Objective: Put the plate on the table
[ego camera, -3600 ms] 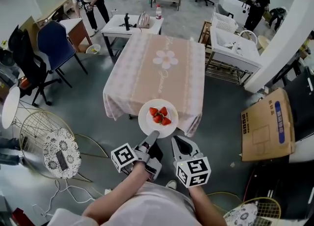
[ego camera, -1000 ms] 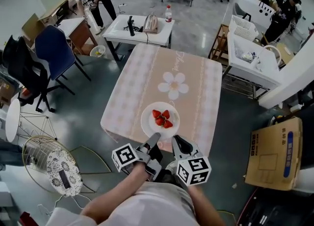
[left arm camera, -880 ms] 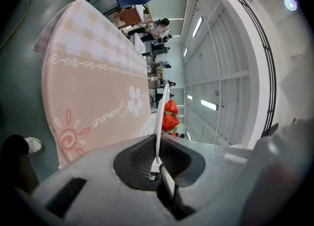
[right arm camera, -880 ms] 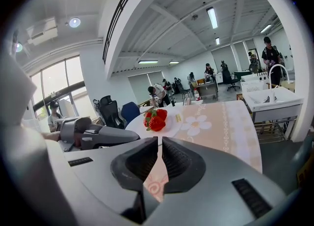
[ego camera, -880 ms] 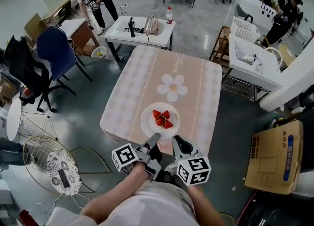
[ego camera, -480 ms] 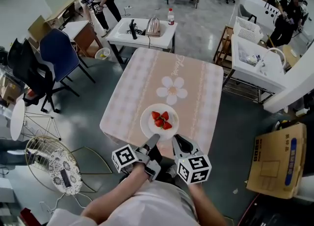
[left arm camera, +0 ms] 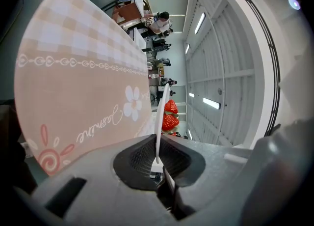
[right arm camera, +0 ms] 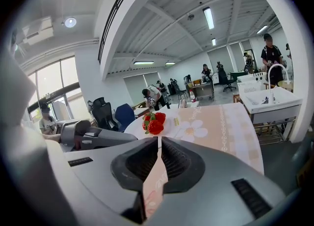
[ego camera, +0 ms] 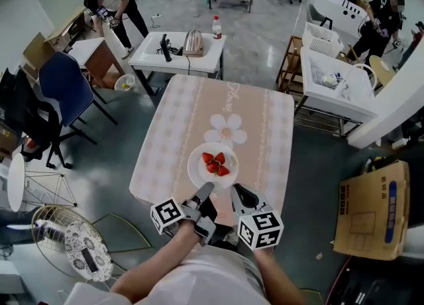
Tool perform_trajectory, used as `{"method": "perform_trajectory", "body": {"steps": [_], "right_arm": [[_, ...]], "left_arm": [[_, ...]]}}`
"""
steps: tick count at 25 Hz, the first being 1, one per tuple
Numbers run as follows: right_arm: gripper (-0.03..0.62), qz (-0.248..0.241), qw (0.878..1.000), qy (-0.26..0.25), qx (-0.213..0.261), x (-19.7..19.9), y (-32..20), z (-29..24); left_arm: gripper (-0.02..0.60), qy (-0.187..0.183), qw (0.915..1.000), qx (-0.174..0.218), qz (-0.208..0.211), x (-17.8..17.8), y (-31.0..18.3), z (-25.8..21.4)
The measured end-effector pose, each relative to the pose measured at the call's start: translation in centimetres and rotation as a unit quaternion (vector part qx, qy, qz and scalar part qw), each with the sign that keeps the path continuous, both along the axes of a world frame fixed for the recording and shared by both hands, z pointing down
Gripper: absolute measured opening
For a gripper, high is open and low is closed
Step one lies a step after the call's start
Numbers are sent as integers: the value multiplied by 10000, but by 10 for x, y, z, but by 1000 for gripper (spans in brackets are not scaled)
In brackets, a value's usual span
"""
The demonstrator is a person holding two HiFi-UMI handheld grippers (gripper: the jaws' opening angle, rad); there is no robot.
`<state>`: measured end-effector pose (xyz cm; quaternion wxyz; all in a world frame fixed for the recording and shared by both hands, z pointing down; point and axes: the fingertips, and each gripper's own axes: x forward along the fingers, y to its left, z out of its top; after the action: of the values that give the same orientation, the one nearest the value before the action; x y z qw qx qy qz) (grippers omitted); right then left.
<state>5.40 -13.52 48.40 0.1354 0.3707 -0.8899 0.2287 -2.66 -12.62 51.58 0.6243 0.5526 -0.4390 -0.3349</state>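
A white plate [ego camera: 213, 167] with three strawberries [ego camera: 214, 163] hangs over the near end of the pink flowered table [ego camera: 199, 115]. My left gripper [ego camera: 204, 192] is shut on the plate's near rim. In the left gripper view the plate [left arm camera: 160, 117] stands edge-on between the pads of the left gripper [left arm camera: 157, 146], with the cloth [left arm camera: 73, 87] off to one side. My right gripper [ego camera: 234, 191] is shut, its tips at the near right rim; I cannot tell whether they touch. Past the closed tips of the right gripper [right arm camera: 158, 139] lie the plate [right arm camera: 169, 122] and the berries [right arm camera: 154, 123].
Beyond the table stands a white side table [ego camera: 177, 48] with a kettle [ego camera: 193, 42] and a bottle. A blue chair [ego camera: 63, 88] is at the left, a white sink unit [ego camera: 334, 88] at the right, a cardboard box [ego camera: 371, 207] on the floor. People stand at the back.
The plate and both grippers have moved forward, so the plate now lies further in over the tabletop. The grip has not changed.
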Motion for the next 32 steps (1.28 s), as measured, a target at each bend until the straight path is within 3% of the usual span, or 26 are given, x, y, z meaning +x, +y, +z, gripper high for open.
{"method": "perform_trajectory", "body": {"steps": [18, 32], "right_arm": [[6, 757, 9964, 269, -280, -41, -69, 25], [6, 1296, 9886, 515, -563, -49, -93, 49]], "left_arm": [[18, 198, 9948, -284, 961, -38, -87, 28], [18, 297, 9819, -582, 1780, -38, -123, 73]]}}
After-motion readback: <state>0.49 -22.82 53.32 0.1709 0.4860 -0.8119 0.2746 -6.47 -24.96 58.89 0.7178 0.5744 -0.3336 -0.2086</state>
